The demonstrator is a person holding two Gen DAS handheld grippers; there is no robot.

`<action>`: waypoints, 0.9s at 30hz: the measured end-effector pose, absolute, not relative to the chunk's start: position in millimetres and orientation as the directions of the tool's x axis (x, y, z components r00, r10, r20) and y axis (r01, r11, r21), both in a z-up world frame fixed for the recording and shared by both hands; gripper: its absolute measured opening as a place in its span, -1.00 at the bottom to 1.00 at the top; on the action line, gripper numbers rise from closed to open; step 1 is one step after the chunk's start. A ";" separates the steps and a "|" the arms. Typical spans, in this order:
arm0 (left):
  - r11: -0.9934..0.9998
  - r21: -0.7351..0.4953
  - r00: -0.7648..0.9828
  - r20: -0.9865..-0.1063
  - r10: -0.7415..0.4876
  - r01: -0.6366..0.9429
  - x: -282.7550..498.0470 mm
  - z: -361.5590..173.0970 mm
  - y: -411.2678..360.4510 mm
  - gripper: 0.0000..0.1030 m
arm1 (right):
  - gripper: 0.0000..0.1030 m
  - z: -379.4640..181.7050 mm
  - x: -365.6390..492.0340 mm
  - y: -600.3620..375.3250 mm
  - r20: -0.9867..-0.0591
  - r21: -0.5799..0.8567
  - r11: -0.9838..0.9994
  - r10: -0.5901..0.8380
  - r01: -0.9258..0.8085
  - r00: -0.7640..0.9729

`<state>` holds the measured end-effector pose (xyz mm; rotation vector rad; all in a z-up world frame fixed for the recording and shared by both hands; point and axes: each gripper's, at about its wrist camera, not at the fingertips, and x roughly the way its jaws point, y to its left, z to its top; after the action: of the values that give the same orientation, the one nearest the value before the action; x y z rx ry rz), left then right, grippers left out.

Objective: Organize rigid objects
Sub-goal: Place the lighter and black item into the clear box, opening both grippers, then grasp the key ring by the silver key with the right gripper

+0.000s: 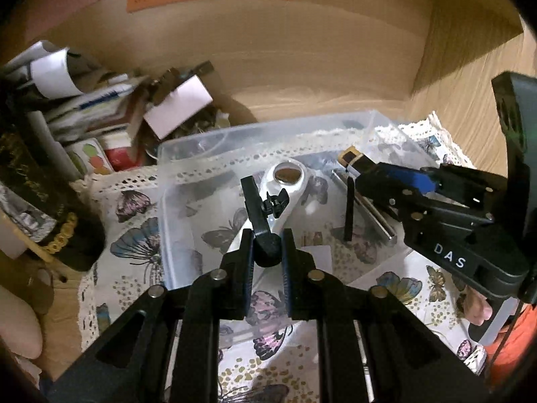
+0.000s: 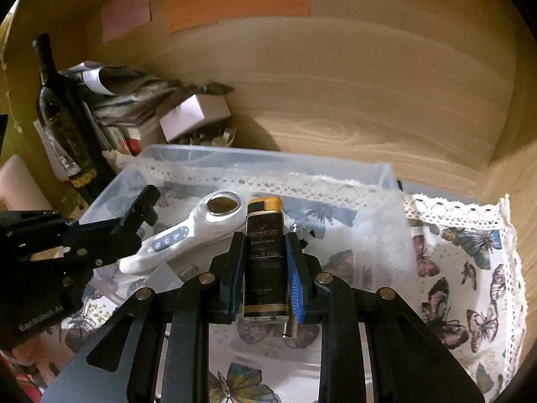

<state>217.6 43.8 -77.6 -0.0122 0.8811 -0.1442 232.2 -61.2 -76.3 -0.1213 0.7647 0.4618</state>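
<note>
A clear plastic bin (image 1: 268,131) (image 2: 268,158) stands on a butterfly-print cloth. Inside it lies a white handheld device (image 1: 288,178) (image 2: 188,231) with a round head and buttons. My left gripper (image 1: 266,245) is shut on a black plastic clip-like part (image 1: 261,215) and holds it over the bin. My right gripper (image 2: 265,262) is shut on a black and gold rectangular box (image 2: 265,258) and holds it above the bin; the box's gold end also shows in the left wrist view (image 1: 350,158). A metal rod (image 1: 376,211) lies in the bin under the right gripper.
A dark wine bottle (image 2: 63,121) stands at the left. Beside it is a pile of papers, booklets and a white box (image 2: 194,114) (image 1: 178,107). A wooden wall with coloured paper notes (image 2: 235,0) closes the back and right.
</note>
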 end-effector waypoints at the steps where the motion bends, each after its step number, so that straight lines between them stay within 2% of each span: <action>1: 0.991 -0.068 0.628 -0.768 -0.127 0.117 218.4 -77.9 43.5 -0.71 | -0.59 -77.7 232.2 -59.7 -0.694 0.043 0.896 0.346 -0.443 0.632; 4: 0.990 -0.080 0.623 -0.771 -0.134 0.114 220.3 -77.6 44.0 -0.70 | -0.58 -80.3 233.4 -57.2 -0.703 0.034 0.893 0.340 -0.449 0.624; 6: 0.992 -0.066 0.628 -0.769 -0.120 0.110 218.7 -76.2 42.9 -0.64 | -0.49 -80.6 232.9 -57.0 -0.708 0.030 0.892 0.337 -0.451 0.620; 8: 0.992 -0.065 0.630 -0.767 -0.120 0.111 214.8 -72.6 43.1 -0.48 | -0.33 -77.1 229.9 -59.9 -0.702 0.032 0.891 0.343 -0.453 0.624; 9: 0.991 -0.069 0.633 -0.764 -0.125 0.113 212.9 -70.7 44.4 -0.44 | -0.31 -74.6 228.6 -59.5 -0.696 0.031 0.891 0.345 -0.453 0.630; 12: 0.992 -0.052 0.659 -0.743 -0.113 0.112 200.5 -59.6 45.8 -0.21 | -0.29 -61.0 218.3 -64.7 -0.667 0.017 0.892 0.347 -0.451 0.660; 16: 0.993 -0.034 0.708 -0.698 -0.105 0.114 173.9 -40.4 50.8 0.32 | -0.06 -39.5 194.7 -76.6 -0.616 0.008 0.888 0.367 -0.460 0.697; 18: 0.992 -0.040 0.725 -0.680 -0.112 0.116 163.3 -33.8 53.5 0.45 | -0.01 -32.1 177.8 -82.6 -0.592 -0.013 0.885 0.368 -0.465 0.717; 20: 0.993 -0.039 0.736 -0.668 -0.108 0.110 151.2 -28.7 53.5 0.70 | 0.04 -29.2 160.7 -90.3 -0.580 -0.024 0.882 0.372 -0.471 0.725; 27: 0.993 -0.022 0.725 -0.681 -0.099 0.115 117.2 -40.9 46.4 0.86 | 0.05 -49.6 119.4 -111.6 -0.617 0.014 0.880 0.381 -0.475 0.689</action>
<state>117.2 46.4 -40.9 0.0223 0.7503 -0.1176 119.4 -111.6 -49.6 -0.1510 0.6543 0.4808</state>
